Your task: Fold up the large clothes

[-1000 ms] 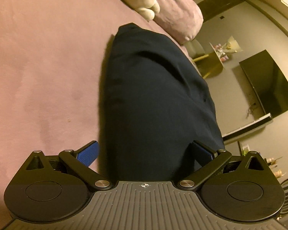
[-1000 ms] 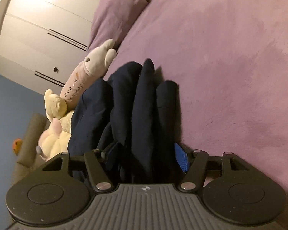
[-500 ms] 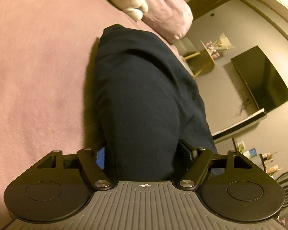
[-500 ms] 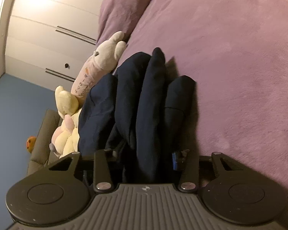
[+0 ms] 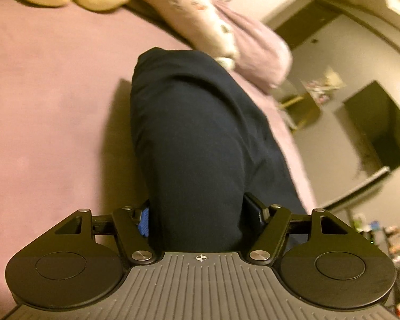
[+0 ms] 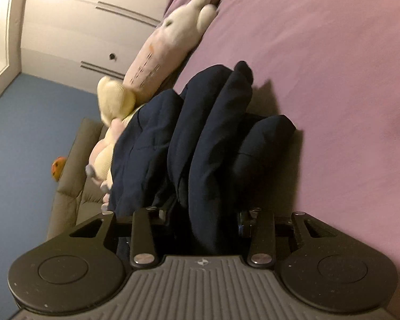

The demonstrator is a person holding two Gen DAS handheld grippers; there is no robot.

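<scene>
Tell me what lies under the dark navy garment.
Under the navy garment lies the purple bedspread, visible all around it. The part directly beneath is covered. Both tongs, left and right, grip the cloth.

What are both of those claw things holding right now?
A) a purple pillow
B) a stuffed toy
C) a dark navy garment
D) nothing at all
C: the jaws of the left gripper and of the right gripper are each closed on bunched folds of the dark navy garment, held above the bed.
</scene>
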